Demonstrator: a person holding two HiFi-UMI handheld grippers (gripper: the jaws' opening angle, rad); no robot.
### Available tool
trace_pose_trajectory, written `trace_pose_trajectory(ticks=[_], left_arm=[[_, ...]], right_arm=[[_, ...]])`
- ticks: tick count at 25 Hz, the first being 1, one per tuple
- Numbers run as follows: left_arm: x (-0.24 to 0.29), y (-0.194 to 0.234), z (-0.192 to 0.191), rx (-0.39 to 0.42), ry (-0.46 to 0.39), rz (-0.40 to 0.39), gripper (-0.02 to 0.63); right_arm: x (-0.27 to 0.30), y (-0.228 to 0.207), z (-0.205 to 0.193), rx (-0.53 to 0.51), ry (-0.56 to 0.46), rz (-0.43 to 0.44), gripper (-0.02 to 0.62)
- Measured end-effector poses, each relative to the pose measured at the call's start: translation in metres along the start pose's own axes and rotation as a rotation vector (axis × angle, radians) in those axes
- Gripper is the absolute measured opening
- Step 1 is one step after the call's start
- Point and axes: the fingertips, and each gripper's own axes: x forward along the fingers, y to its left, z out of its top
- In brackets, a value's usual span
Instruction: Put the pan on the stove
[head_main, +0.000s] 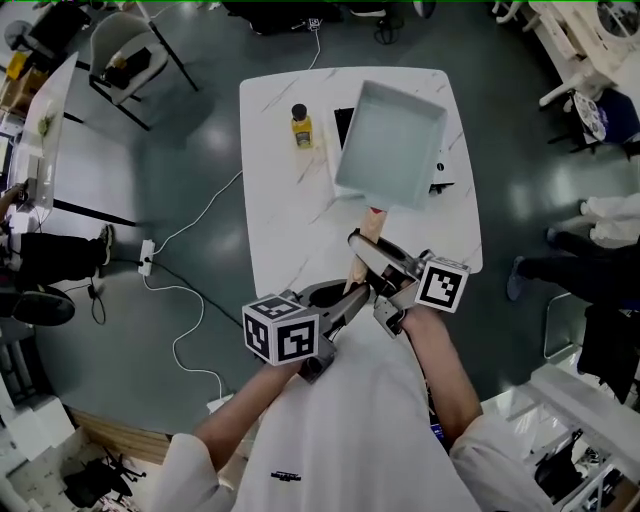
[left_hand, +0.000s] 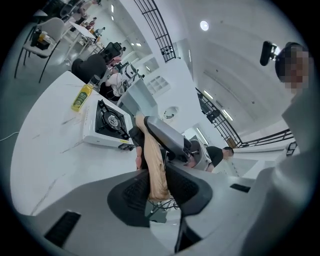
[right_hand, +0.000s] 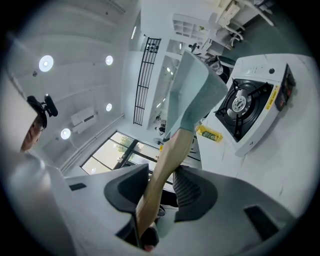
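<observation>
The square, pale grey-green pan (head_main: 390, 145) with its light wooden handle (head_main: 364, 250) is up in the air over the far right part of the white marble-patterned table (head_main: 285, 230). It is not resting on anything. From above it covers most of the white single-burner gas stove (right_hand: 250, 107) that sits toward the table's far right corner. From the right gripper view the pan body (right_hand: 192, 95) stands tilted, up and to one side of the burner, clear of it.

The handle runs back from the pan's near edge toward the person, and both hand-held tools are on it. The right gripper (head_main: 365, 248) is clamped on the handle nearer the pan, its ribbed pads pressed against the wood (right_hand: 162, 170). The left gripper (head_main: 352, 297) is closed on the handle's near end, just behind the right one, with the wood (left_hand: 155, 165) pinched between its dark pads. So the pan lies ahead of both grippers and is carried by its handle alone.

A small yellow bottle with a black cap (head_main: 301, 127) stands on the table just left of the stove, near the far edge.
</observation>
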Motion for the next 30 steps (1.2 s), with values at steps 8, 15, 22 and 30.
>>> trace_pose_trajectory(ticks=[8, 15, 22, 30], left_arm=[[0.031, 0.017, 0.021, -0.053, 0.013, 0.009, 0.091], [0.046, 0.031, 0.029, -0.061, 0.03, 0.03, 0.091], [0.059, 0.056, 0.037, -0.058, 0.077, 0.054, 0.091], [0.078, 0.105, 0.034, -0.074, 0.135, 0.062, 0.091]], right_arm=[[0.009, -0.029, 0.028, 0.018, 0.034, -0.021, 0.155], [0.015, -0.049, 0.039, 0.031, 0.047, -0.017, 0.155], [0.029, -0.071, 0.049, 0.059, 0.036, -0.031, 0.155], [0.046, -0.124, 0.047, 0.095, 0.027, -0.069, 0.153]])
